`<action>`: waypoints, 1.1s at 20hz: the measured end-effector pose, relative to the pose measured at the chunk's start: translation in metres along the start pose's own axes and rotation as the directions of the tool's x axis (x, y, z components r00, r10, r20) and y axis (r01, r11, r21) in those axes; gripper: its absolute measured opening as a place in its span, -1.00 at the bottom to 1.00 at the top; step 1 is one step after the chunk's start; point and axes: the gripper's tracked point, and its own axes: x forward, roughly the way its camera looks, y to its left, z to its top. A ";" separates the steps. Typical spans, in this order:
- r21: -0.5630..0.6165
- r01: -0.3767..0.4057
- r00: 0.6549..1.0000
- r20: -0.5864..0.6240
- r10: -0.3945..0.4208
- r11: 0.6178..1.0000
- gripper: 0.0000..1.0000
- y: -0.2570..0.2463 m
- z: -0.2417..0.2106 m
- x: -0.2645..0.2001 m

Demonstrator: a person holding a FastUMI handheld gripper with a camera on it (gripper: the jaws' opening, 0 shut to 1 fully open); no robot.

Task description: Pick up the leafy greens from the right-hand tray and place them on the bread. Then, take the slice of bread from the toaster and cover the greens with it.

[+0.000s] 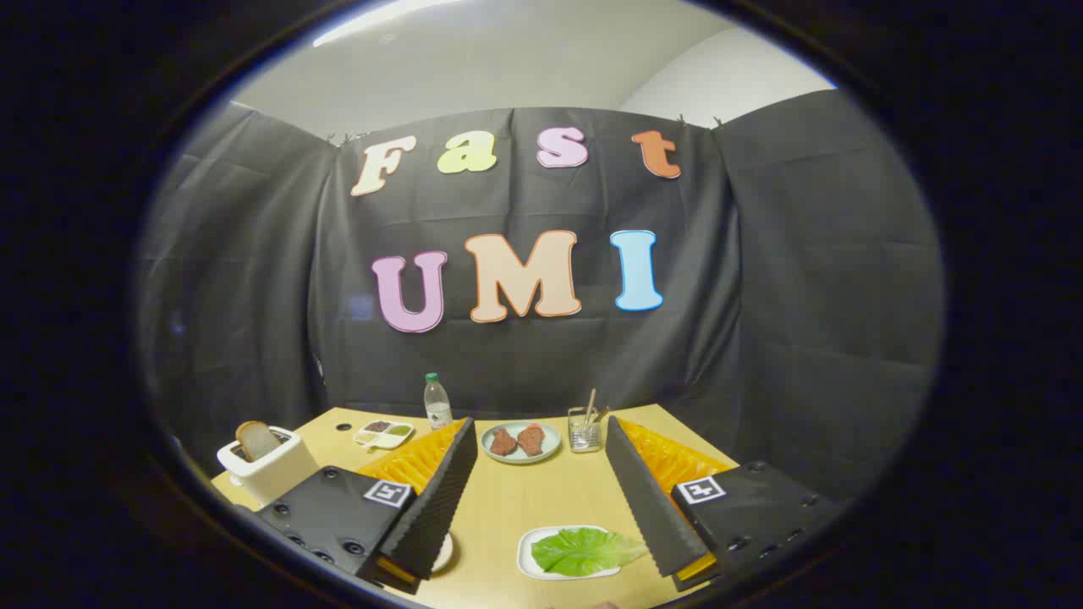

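Note:
My gripper (541,431) is open, held above the wooden table with nothing between its fingers. A green leaf (584,551) lies on a small white tray (528,558) low between the fingers, close to the right finger (643,499). A white toaster (269,463) stands left of the left finger (436,499), with a slice of bread (255,439) sticking out of its slot. A white plate (445,554) peeks out from under the left finger; what lies on it is hidden.
Beyond the fingers stand a pale plate (521,443) with two brown meat pieces, a clear cup (584,430) with sticks, a water bottle (437,402) and a small divided dish (384,433). The table (516,499) ends at the black cloth wall.

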 end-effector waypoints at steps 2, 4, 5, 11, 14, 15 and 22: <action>-0.002 -0.002 1.000 -0.003 0.002 1.000 0.95 0.000 -0.001 0.001; -0.001 -0.004 1.000 -0.003 0.004 1.000 0.95 0.000 0.000 0.003; -0.001 -0.004 1.000 -0.002 0.004 1.000 0.95 0.000 0.000 0.003; 0.002 -0.005 1.000 -0.014 0.005 1.000 0.95 -0.003 -0.003 0.007; 0.001 -0.005 1.000 -0.024 0.005 1.000 0.95 -0.005 -0.007 0.010; 0.000 -0.005 1.000 -0.026 0.005 1.000 0.95 -0.006 -0.007 0.011; -0.024 -0.013 0.997 -0.080 0.011 1.000 0.95 -0.017 -0.025 0.016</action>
